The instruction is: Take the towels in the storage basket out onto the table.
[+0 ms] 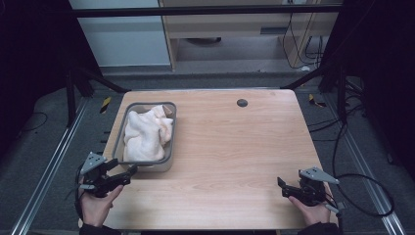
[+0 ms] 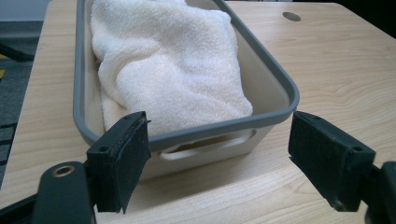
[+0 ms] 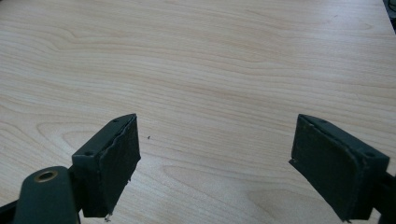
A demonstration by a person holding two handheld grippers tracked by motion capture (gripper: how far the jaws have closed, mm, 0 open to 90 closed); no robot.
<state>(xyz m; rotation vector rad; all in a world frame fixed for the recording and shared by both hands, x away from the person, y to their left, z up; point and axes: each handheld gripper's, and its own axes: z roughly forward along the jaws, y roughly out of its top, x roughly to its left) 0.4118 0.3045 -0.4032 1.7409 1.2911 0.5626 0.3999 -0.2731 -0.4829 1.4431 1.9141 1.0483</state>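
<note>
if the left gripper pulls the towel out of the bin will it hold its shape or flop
The towel lies bunched in soft folds, so it will probably flop and drape. Its fluffy pile should grip well. It fills the bin, so it may drag on the rim.

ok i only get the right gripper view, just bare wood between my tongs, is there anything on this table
Observer: Yes, a grey-rimmed beige plastic tub stands at the table's left side.
Operator: anything in it
Observer: A crumpled white terry towel lies heaped inside.
Operator: where's the left one
Observer: The left tongs stand open in front of the tub's near end wall with its handle slot, touching nothing.
Operator: and mine from above
Observer: The right tongs are open near the table's front right corner, pointing left.
</note>
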